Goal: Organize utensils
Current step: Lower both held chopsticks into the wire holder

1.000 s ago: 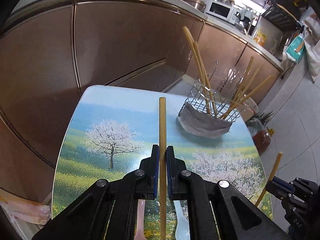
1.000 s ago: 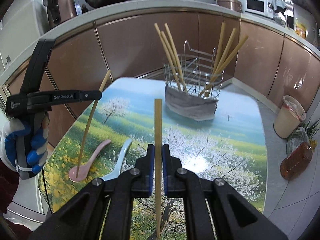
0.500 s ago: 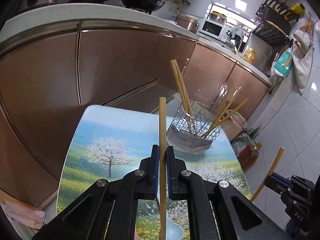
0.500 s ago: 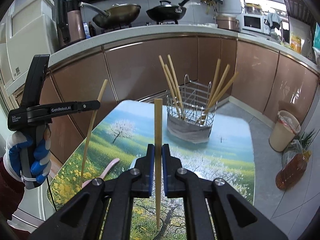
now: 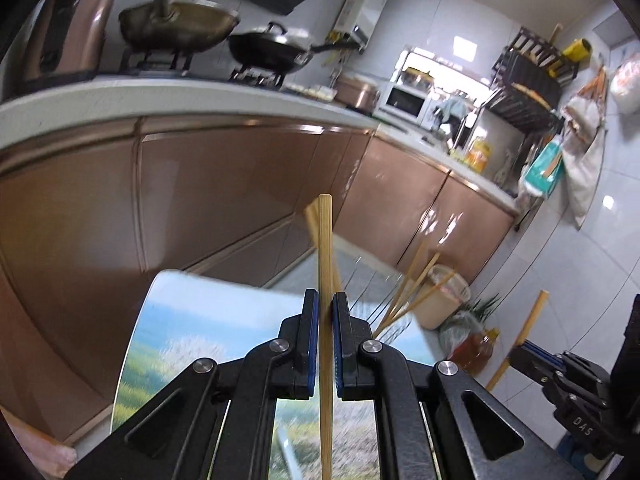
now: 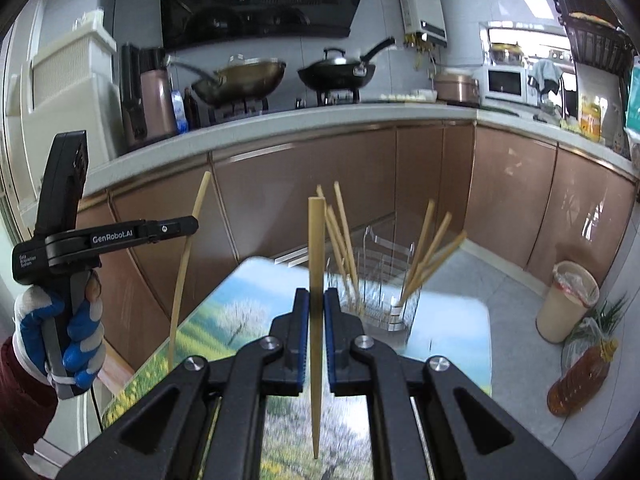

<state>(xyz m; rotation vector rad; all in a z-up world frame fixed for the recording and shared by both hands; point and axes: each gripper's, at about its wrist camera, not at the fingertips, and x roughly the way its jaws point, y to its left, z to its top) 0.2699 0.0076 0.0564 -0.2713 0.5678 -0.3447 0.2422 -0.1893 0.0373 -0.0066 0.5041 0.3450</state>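
My left gripper point(image 5: 326, 304) is shut on a bamboo chopstick point(image 5: 325, 248) held upright, high above the table point(image 5: 192, 320). My right gripper point(image 6: 316, 302) is shut on a second bamboo chopstick point(image 6: 315, 248), also upright. A wire utensil basket point(image 6: 380, 288) with several chopsticks stands at the table's far end, ahead of both grippers. In the right wrist view the left gripper point(image 6: 188, 226) shows at the left with its chopstick point(image 6: 186, 264). In the left wrist view the right gripper point(image 5: 520, 356) shows at the right with its chopstick point(image 5: 524, 332).
Brown kitchen cabinets point(image 6: 400, 184) and a counter with woks run behind the table. A bin point(image 6: 568, 304) and an oil bottle point(image 6: 580, 376) stand on the floor at the right. A spoon point(image 5: 288, 452) shows partly under the left gripper.
Both grippers have risen and tilted upward with their chopsticks; the table and basket now sit lower in both views, and more of the counter and stove shows.
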